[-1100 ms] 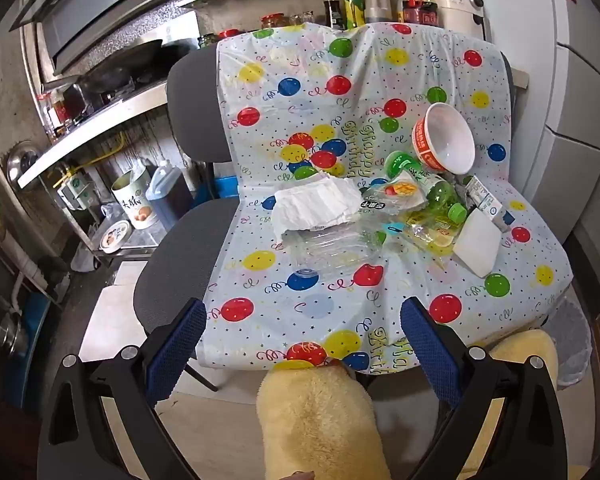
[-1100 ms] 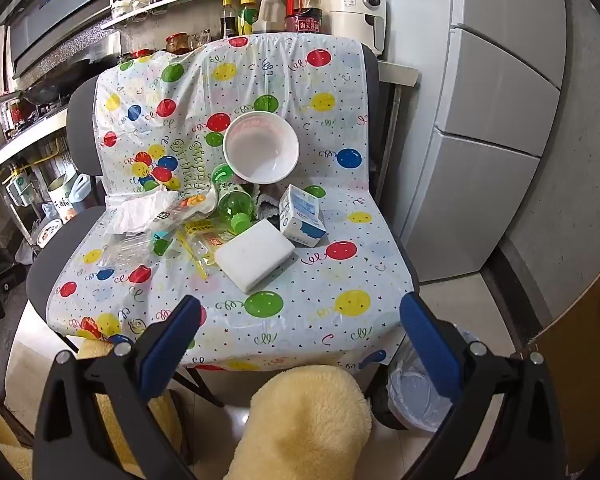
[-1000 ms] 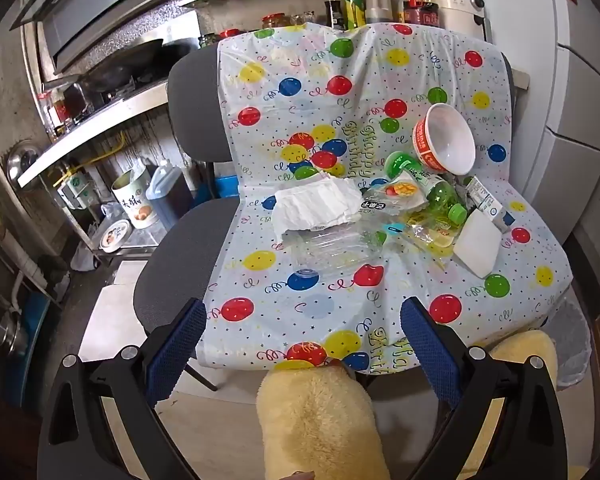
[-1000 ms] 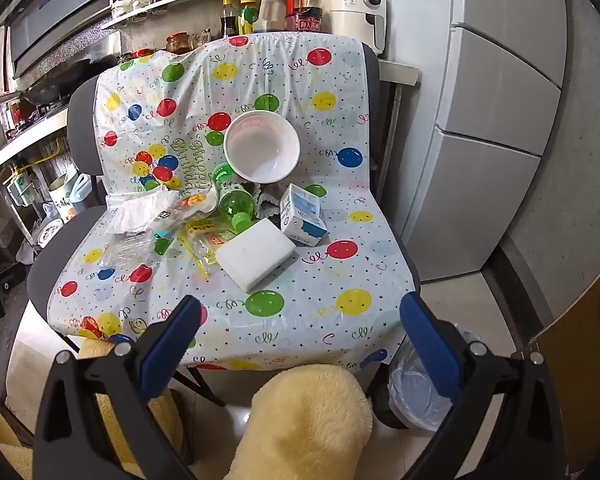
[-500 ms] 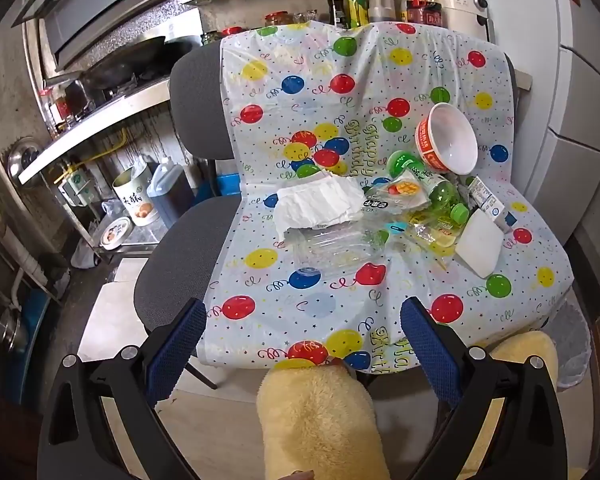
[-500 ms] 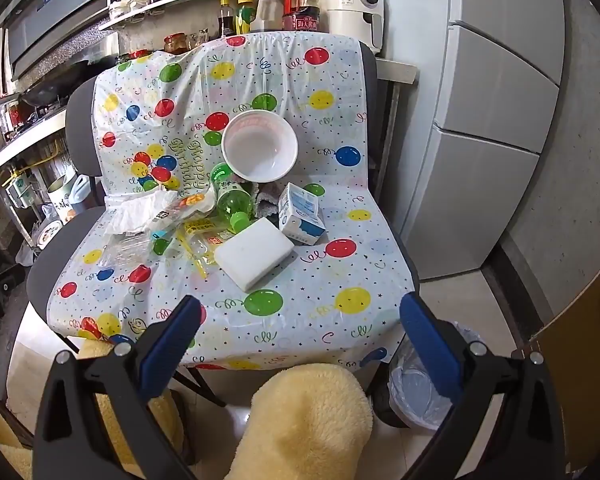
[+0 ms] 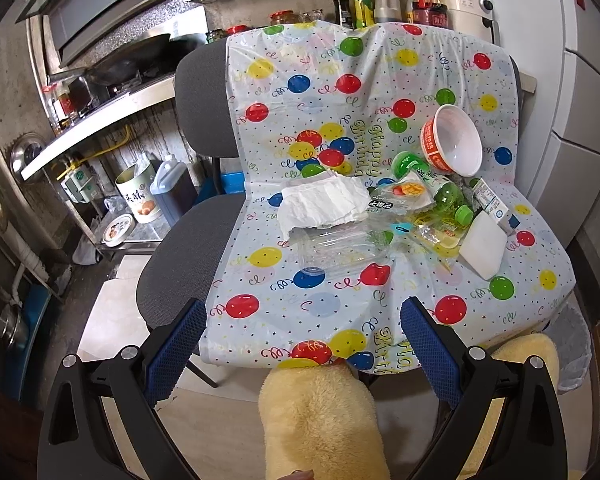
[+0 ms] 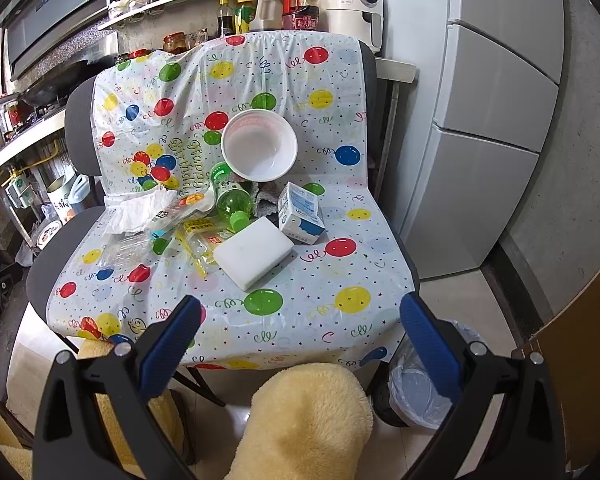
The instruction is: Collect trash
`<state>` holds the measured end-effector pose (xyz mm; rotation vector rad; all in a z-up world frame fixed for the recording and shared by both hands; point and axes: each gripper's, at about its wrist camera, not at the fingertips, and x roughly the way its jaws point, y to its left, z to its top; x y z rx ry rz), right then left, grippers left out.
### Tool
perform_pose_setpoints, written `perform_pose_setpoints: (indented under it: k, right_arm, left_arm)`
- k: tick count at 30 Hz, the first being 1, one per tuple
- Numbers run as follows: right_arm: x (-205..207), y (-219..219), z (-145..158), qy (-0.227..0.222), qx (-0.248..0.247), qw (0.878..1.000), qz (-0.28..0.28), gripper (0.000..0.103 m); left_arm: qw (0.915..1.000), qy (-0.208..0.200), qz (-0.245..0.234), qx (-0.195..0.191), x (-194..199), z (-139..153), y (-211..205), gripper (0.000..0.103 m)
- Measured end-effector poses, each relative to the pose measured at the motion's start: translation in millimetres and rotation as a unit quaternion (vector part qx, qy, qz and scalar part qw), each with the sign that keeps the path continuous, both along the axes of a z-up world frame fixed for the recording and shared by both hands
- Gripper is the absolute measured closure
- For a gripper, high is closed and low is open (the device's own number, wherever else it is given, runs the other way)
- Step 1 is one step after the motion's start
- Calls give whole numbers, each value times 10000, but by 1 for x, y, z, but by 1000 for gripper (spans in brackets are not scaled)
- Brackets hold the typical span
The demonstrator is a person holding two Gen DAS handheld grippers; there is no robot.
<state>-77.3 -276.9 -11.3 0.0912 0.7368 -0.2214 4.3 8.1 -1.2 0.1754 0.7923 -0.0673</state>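
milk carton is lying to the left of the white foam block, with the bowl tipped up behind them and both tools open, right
Not quite: in the right wrist view the milk carton sits to the right of the white foam block, not left. The bowl is tipped up behind them, and the left tool and right tool are both open.

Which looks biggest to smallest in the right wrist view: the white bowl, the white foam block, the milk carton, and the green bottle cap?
1. white bowl and white foam block: about equal, and the block is nearer, so unranked
2. milk carton
3. green bottle cap
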Motion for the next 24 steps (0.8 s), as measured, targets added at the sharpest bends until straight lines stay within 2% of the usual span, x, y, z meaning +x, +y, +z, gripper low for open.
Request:
perform_pose_setpoints:
  k: [16,24]
  right_arm:
    - [-2,4,1,5,14,10000,-22,6]
    - [-2,1,0,20,26,10000,-22,6]
  left_arm:
    - [10000,3,45,-38,-5,2,13,7]
    - [10000,11,54,-35,-3,-1,7,7]
